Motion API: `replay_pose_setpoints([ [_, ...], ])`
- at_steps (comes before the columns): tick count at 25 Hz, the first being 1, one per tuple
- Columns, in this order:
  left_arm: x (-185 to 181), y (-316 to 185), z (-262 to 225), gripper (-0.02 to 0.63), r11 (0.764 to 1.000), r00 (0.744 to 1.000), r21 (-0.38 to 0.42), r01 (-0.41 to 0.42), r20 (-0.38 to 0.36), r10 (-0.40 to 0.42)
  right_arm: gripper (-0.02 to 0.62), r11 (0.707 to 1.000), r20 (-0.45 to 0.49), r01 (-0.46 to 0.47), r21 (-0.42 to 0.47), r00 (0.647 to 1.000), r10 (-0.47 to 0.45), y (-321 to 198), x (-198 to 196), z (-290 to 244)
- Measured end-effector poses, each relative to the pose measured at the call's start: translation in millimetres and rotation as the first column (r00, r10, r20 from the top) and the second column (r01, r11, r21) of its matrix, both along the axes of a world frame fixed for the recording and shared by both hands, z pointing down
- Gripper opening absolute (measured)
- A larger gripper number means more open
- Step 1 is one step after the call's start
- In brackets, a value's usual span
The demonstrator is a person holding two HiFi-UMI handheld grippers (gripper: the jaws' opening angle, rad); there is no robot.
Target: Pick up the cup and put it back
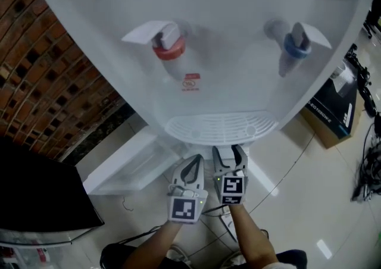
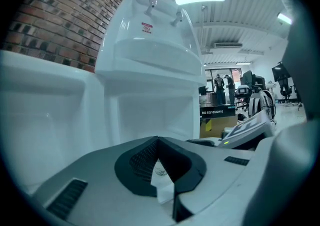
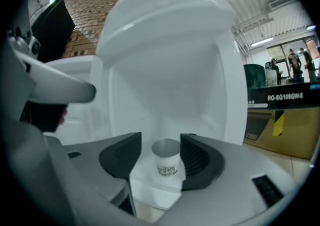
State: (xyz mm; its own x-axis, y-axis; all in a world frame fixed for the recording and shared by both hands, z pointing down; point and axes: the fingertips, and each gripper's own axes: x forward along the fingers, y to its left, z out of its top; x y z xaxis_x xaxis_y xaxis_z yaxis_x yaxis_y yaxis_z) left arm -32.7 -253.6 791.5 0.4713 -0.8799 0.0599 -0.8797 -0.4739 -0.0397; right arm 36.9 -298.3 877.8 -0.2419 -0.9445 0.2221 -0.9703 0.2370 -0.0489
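Note:
A small white paper cup (image 3: 166, 162) with dark print stands upright on a white ledge (image 3: 150, 192), in the recess at the front of the water dispenser (image 1: 226, 53). My right gripper (image 3: 161, 142) is open around it. The right pad sits close against the cup's side and the left pad stands clearly apart. In the head view the right gripper (image 1: 231, 153) reaches in under the drip tray (image 1: 220, 128), which hides the cup. My left gripper (image 1: 193, 163) hangs beside it, fingertips (image 2: 158, 140) together, holding nothing.
The dispenser's red tap (image 1: 168, 44) and blue tap (image 1: 296, 41) jut out above the drip tray. A brick wall (image 1: 41, 71) runs along the left. A cardboard box (image 1: 333, 113) and cables lie on the tiled floor at right. A black panel (image 1: 36, 196) stands at lower left.

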Motion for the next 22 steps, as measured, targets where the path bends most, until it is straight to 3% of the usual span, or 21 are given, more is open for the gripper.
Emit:
replay_pose_setpoints([
  [2, 0, 3, -12, 0.000, 1.000, 1.000, 0.007, -0.002, -0.016, 0.002, 0.186, 1.000, 0.009, -0.002, 0.027, 1.000, 0.001, 22, -7, -33],
  [7, -1, 21, -50, 0.000, 0.999, 0.999, 0.046, -0.018, -0.039, 0.019, 0.138, 0.998, 0.042, 0.009, 0.060, 0.999, -0.012, 63, -20, -109],
  [12, -1, 37, -87, 0.000, 0.994, 0.998, 0.109, -0.025, -0.061, 0.031, 0.010, 0.991, -0.021, 0.051, 0.124, 0.999, -0.049, 87, -22, -161],
  [18, -1, 45, -118, 0.000, 0.989, 0.995, 0.147, -0.024, -0.095, 0.038, 0.002, 0.986, -0.056, 0.082, 0.144, 0.996, -0.075, 92, -28, -195],
  [22, 2, 49, -146, 0.000, 0.988, 0.998, 0.148, -0.054, -0.036, 0.060, 0.002, 0.988, -0.077, 0.092, 0.122, 0.994, -0.083, 93, -28, -227],
])
